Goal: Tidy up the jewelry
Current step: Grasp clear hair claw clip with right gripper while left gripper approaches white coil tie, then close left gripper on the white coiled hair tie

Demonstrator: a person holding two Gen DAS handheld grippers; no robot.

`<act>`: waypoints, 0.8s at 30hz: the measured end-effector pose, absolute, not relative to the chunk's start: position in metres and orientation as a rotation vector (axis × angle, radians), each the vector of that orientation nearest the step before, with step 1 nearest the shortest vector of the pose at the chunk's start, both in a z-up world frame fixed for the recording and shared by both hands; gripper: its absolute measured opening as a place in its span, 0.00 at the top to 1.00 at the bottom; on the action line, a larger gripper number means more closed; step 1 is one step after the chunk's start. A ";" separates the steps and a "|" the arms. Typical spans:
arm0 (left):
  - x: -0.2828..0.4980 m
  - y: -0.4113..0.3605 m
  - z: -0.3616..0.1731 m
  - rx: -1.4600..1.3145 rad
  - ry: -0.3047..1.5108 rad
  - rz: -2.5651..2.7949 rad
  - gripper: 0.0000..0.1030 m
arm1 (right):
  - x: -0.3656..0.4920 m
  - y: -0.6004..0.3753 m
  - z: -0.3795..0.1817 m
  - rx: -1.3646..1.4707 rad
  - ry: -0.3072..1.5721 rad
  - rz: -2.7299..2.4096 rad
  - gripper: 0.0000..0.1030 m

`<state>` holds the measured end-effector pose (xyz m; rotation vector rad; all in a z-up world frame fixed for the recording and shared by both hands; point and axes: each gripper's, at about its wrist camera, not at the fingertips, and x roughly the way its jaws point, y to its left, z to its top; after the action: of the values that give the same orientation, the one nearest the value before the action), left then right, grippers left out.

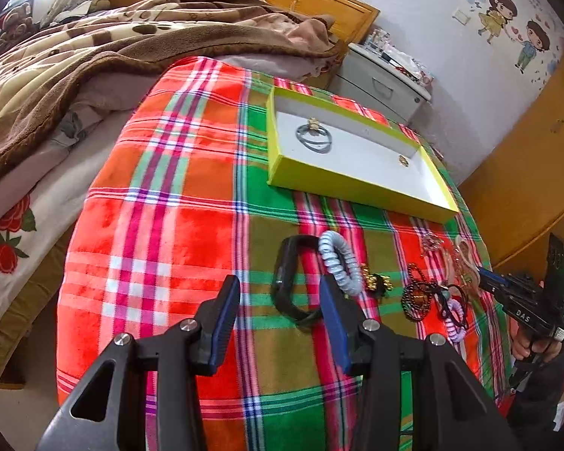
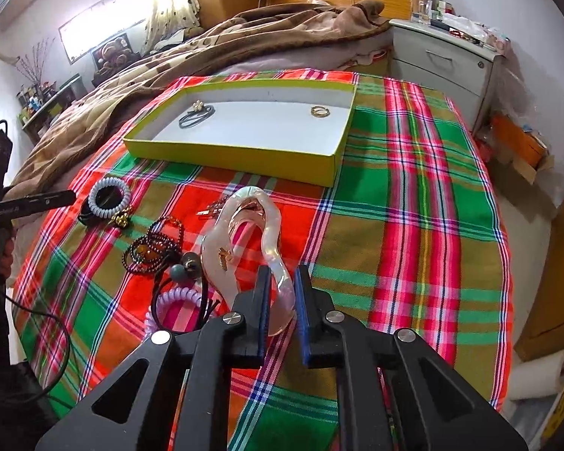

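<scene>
Cloth [image 2: 413, 195]: a plaid cloth covers the bed end; all the loose jewelry lies on it, near my side, and the box stands on it further away.
Box [image 2: 244, 150]: a flat yellow-green box with a white floor, open at the top. It is well apart from the pile.
Box content: two things only. A grey hair tie [image 2: 196, 114] with a small gold charm lies at the left end, and a gold ring [image 2: 320, 111] lies at the right end. Most of the floor between them is bare.
Step in hand: I judge that I am at the pick-up of the clip [image 2: 244, 240], a big pearly pink hair clip at the right edge of the pile.
Right gripper [image 2: 284, 282]: the jaws are narrow, one on each side of the near arm of the clip. I cannot tell if they already press it or only stand around it.
Left gripper [image 1: 280, 289]: the jaws are wide and hold nothing. It hovers over the cloth just before the black band [image 1: 293, 282] and the white coil tie [image 1: 338, 263].
Rest of pile: a dark bead chain [image 2: 152, 251], a purple coil tie [image 2: 176, 300] and black cords, touching each other.
Next move: I think I must close firmly on the clip, lift it straight up so it does not drag the cords, carry it to the box and release it on the bare floor.
</scene>
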<state>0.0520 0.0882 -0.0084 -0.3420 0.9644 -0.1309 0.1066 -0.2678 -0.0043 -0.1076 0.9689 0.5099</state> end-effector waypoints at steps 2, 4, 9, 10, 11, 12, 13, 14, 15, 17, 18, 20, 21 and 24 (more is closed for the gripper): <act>0.052 0.084 -0.007 -0.343 0.963 -0.146 0.56 | 0.107 -0.270 -0.004 -0.094 0.965 0.496 0.87; 0.053 0.079 -0.005 -0.344 0.962 -0.170 0.56 | 0.105 -0.272 -0.003 -0.081 0.957 0.492 0.88; 0.058 0.067 -0.002 -0.349 0.971 -0.202 0.56 | 0.100 -0.277 0.005 -0.037 0.917 0.473 0.88; 0.059 0.065 -0.002 -0.351 0.974 -0.204 0.56 | 0.099 -0.279 0.007 -0.026 0.907 0.466 0.88; 0.061 0.062 -0.002 -0.345 0.975 -0.207 0.56 | 0.100 -0.280 0.008 -0.020 0.901 0.462 0.88; 0.063 0.059 -0.003 -0.339 0.979 -0.207 0.56 | 0.100 -0.281 0.008 -0.014 0.896 0.457 0.88; 0.064 0.058 -0.004 -0.336 0.986 -0.207 0.56 | 0.100 -0.281 0.009 -0.011 0.892 0.451 0.88; 0.066 0.056 -0.005 -0.334 0.994 -0.204 0.56 | 0.100 -0.282 0.009 -0.004 0.888 0.449 0.88; 0.068 0.056 -0.006 -0.339 1.002 -0.192 0.56 | 0.100 -0.282 0.009 0.002 0.886 0.448 0.88; 0.070 0.056 -0.006 -0.340 1.001 -0.178 0.56 | 0.100 -0.283 0.008 0.011 0.882 0.439 0.88; 0.071 0.055 -0.006 -0.332 0.997 -0.173 0.56 | 0.099 -0.283 0.008 0.014 0.880 0.438 0.88; 0.073 0.055 -0.007 -0.329 1.002 -0.166 0.56 | 0.099 -0.285 0.006 0.023 0.875 0.436 0.88; 0.073 0.055 -0.006 -0.331 0.998 -0.163 0.56 | 0.098 -0.285 0.006 0.028 0.873 0.433 0.88; 0.076 0.053 -0.008 -0.325 1.012 -0.157 0.61 | 0.097 -0.285 0.005 0.035 0.867 0.428 0.88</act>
<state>0.0764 0.0529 -0.0081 -0.3249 1.0118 -0.1568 0.0975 -0.2853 0.0054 0.0351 0.8671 0.4275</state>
